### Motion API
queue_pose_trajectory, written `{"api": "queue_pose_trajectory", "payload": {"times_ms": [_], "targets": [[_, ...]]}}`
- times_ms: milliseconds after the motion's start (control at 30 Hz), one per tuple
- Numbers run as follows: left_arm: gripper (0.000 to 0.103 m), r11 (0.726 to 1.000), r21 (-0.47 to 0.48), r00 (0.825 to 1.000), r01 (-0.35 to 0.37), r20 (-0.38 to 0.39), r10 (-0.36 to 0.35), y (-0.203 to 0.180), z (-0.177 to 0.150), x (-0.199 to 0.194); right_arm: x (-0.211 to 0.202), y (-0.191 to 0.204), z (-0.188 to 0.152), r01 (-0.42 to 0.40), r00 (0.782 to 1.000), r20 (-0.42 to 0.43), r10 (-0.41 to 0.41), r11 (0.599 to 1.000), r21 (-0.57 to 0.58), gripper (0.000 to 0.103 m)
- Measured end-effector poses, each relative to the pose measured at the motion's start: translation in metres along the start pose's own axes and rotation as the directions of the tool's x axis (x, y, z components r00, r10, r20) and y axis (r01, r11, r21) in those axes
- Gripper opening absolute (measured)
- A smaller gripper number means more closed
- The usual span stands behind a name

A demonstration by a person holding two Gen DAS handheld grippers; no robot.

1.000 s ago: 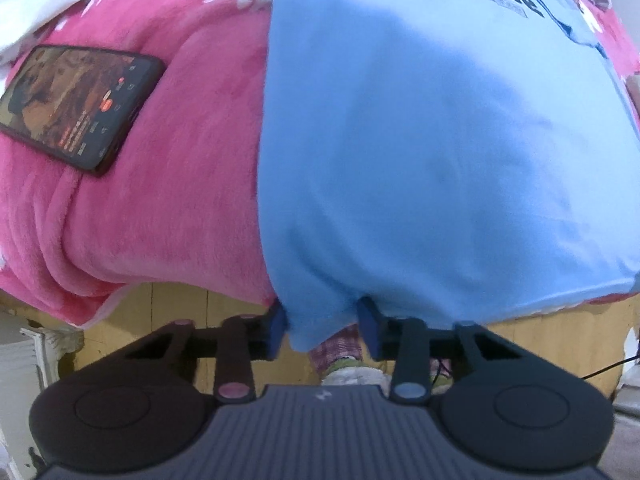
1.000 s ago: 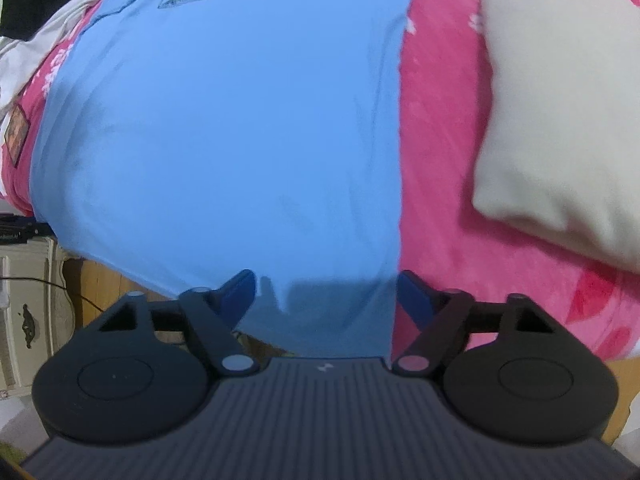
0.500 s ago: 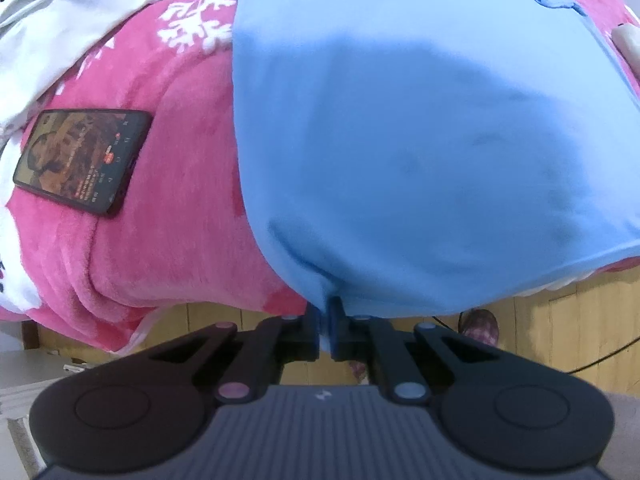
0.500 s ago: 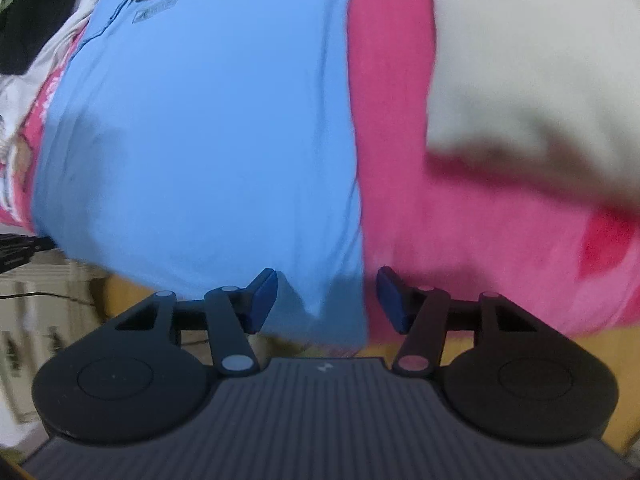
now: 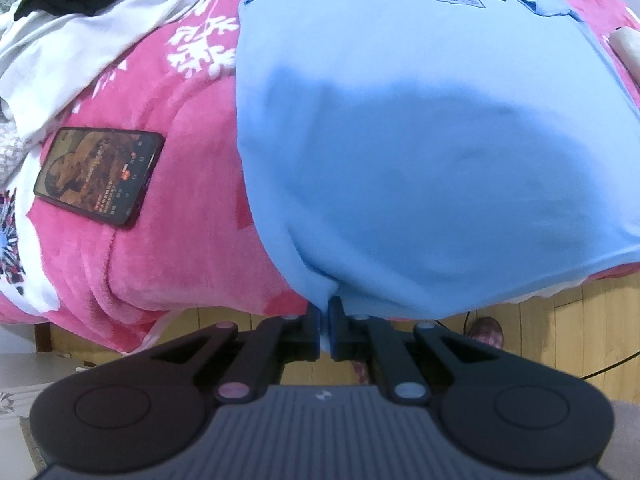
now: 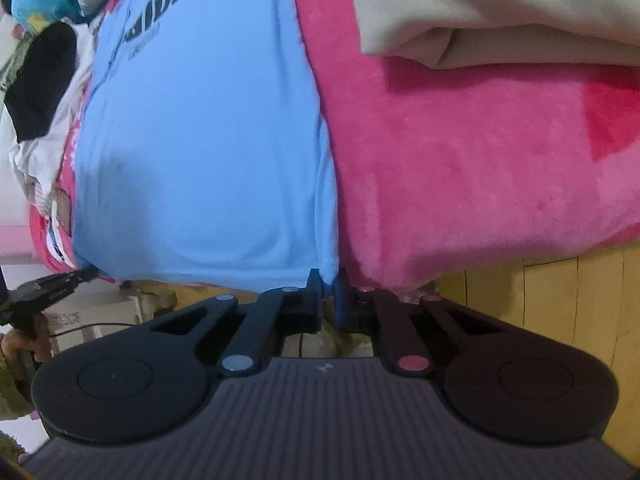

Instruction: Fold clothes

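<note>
One blue shirt, one pink blanket, one phone, one beige pillow, two grippers, one white garment, perhaps one black garment, its edges unclear

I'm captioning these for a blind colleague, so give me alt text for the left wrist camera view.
The left gripper has its jaws shut on the bottom hem of a light blue T-shirt printed "value", spread flat on a pink fleece blanket. A smartphone with its screen lit lies on the blanket left of the shirt, with white clothing beyond it.
</note>
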State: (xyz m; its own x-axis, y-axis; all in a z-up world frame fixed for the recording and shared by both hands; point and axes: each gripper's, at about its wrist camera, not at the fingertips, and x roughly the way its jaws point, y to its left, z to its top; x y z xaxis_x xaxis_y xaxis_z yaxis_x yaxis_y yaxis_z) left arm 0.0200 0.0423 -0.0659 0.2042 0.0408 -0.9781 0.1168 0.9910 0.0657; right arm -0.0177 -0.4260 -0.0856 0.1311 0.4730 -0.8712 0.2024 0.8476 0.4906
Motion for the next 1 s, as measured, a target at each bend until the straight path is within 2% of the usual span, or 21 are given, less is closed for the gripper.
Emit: {"api": "queue_pose_trajectory", "payload": {"times_ms": [267,433,600,733,1000], "targets": [[0.004,0.999,-0.047,1.0,-0.009,0.019,0.01,-0.004,0.006,-0.026,-0.022,-0.004,-0.009,-0.081,0.995,0.06,0.077,0.995,0.061,0.003],[0.004,0.995,-0.098,0.999,0.006,0.047,-0.001,0.003,0.019,-0.051,-0.048,-0.006,0.008,-0.147,0.981,0.144,0.132,0.983,0.105,0.003],[0.004,0.993,-0.121,0.996,0.013,0.088,-0.003,0.007,0.038,-0.078,-0.071,0.003,0.028,-0.231,0.95,0.24,0.201,0.967,0.103,0.003],[0.004,0.988,-0.152,0.992,0.016,0.127,0.003,0.012,0.056,-0.098,-0.084,0.01,0.049,-0.296,0.916,0.314,0.25,0.949,0.107,0.003],[0.004,0.973,-0.227,0.975,0.027,0.221,0.025,0.029,0.107,-0.123,-0.099,0.027,0.113,-0.371,0.856,0.41,0.315,0.926,0.063,0.003]]}}
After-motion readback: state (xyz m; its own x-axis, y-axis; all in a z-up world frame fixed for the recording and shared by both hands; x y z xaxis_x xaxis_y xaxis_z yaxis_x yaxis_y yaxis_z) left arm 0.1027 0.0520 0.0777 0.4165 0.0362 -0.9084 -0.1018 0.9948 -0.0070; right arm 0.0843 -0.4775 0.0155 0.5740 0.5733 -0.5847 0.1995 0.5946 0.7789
